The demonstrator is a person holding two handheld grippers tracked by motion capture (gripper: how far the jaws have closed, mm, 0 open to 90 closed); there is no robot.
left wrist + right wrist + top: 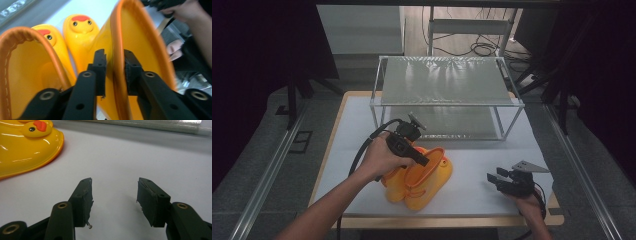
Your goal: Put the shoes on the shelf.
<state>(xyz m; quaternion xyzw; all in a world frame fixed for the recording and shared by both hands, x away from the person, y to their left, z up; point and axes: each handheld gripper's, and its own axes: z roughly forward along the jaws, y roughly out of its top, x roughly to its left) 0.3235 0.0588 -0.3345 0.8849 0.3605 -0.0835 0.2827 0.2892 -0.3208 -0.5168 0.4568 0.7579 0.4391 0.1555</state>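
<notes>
The orange rim of one yellow duck boot [115, 50] is straddled by the left gripper [114, 56], jaws slightly parted — pads just off the rim. The second boot [32, 62] stands beside it. Well apart, the right gripper [114, 192] is held wide and empty above the white table [120, 157].

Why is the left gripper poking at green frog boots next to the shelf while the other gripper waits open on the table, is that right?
Almost. The boots are yellow with duck faces, not green frogs; the left gripper view shows this. The left gripper does straddle a boot's rim, and the right gripper waits open over the table.
</notes>
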